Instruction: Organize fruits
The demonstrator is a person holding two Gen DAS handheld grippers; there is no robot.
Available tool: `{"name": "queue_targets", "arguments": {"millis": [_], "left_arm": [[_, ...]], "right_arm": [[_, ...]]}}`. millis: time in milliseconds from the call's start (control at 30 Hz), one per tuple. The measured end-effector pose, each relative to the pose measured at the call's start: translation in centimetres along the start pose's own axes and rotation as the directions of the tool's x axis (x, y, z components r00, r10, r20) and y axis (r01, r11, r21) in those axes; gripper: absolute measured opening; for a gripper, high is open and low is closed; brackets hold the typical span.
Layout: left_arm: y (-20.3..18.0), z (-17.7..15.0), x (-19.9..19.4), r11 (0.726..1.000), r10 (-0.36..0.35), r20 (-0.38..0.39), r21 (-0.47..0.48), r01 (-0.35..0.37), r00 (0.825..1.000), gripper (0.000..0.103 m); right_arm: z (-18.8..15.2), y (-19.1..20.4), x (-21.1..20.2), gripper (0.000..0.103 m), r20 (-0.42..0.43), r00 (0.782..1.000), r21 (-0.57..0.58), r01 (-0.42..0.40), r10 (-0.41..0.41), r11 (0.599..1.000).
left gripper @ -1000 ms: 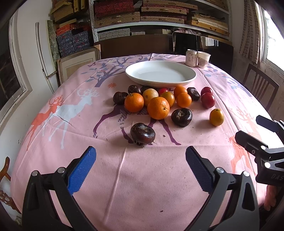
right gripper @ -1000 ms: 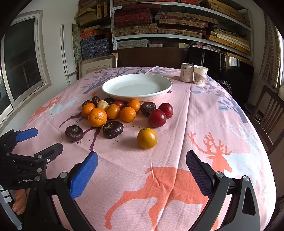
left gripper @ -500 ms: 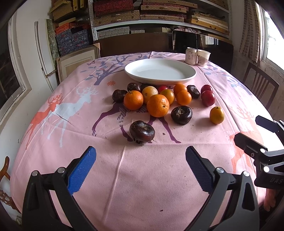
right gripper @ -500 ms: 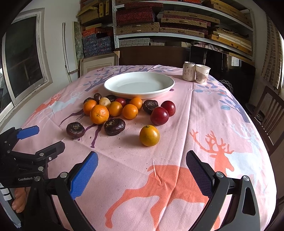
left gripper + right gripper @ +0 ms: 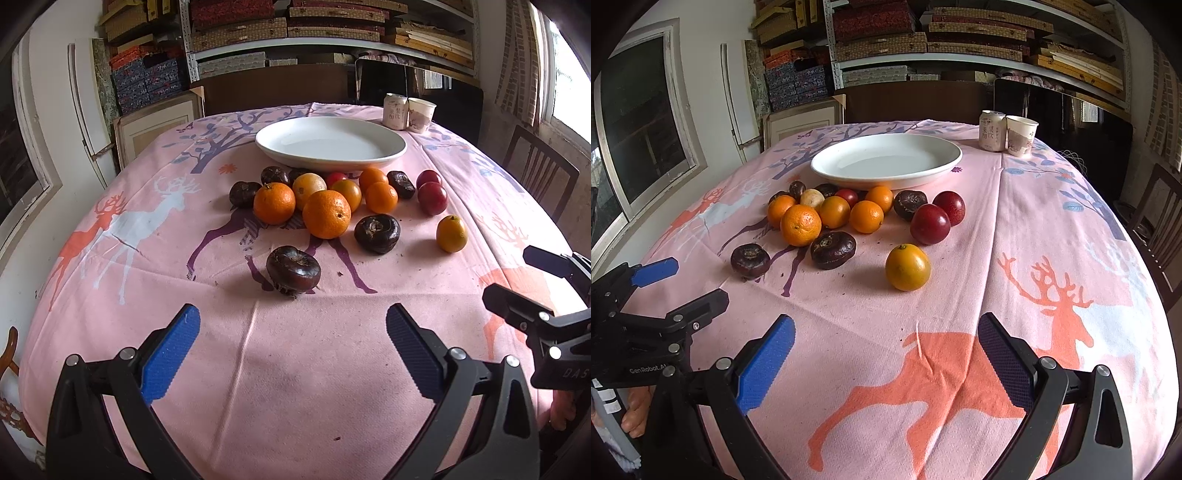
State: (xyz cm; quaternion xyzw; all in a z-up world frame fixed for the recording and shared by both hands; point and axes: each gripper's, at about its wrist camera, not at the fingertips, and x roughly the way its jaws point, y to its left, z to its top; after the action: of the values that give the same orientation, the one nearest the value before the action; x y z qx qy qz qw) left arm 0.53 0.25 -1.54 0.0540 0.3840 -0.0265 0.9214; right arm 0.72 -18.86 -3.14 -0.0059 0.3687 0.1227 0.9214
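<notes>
Partly hidden behind oranges (image 5: 326,214), dark fruits (image 5: 293,268) crowd a pink deer-print tablecloth (image 5: 1052,229) before the white plate (image 5: 886,159); left gripper (image 5: 293,347) and right gripper (image 5: 886,350) hover wide, empty.

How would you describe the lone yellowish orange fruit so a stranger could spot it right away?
Start at the white plate, then come toward the camera past the fruit cluster. The small yellow-orange fruit sits by itself on the pink tablecloth, nearest the two red plums, touching nothing.
</notes>
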Motion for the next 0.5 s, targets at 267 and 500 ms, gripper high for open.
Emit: {"name": "queue_targets", "arguments": {"millis": [267, 500], "left_arm": [[2.1, -0.2, 1.7, 0.999, 0.009, -0.052, -0.049, -0.012, 0.999, 0.099], [2.5, -0.1, 1.8, 0.999, -0.007, -0.054, -0.050, 0.005, 0.999, 0.099]], "right_arm": [[-0.2, -0.9, 0.5, 0.099, -0.030, 0.999, 0.024, 0.010, -0.009, 1.000], [-0.2, -1.7, 0.6, 0.100, -0.038, 0.999, 0.041, -0.016, 0.017, 0.999]]}}
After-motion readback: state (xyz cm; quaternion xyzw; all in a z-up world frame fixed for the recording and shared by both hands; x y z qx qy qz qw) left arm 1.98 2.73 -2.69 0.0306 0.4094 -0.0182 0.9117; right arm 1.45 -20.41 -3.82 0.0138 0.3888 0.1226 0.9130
